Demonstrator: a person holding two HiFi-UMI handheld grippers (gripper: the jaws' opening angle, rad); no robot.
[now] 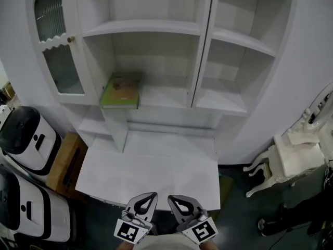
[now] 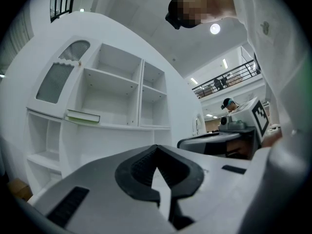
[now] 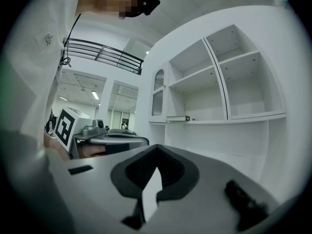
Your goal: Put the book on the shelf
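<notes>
Right now I am keeping both pairs of fingers pressed together on nothing. The left gripper (image 1: pixel 145 202) and right gripper (image 1: pixel 181 205) are sitting side by side, pointing level, at the near edge of the white desk (image 1: pixel 151 173). Well beyond them, the green book (image 1: pixel 122 91) is lying flat on a shelf (image 1: pixel 164 98) in the white cabinet (image 1: pixel 203 40), just beside its glass door (image 1: pixel 60 61).

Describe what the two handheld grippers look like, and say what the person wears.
The left gripper and the right gripper look alike. Each has a smooth grey body with short black slots and black ridged jaw pads that frame a teardrop-shaped hollow. Each carries a white cube with black square markers at its rear. The person wears a white top.
</notes>
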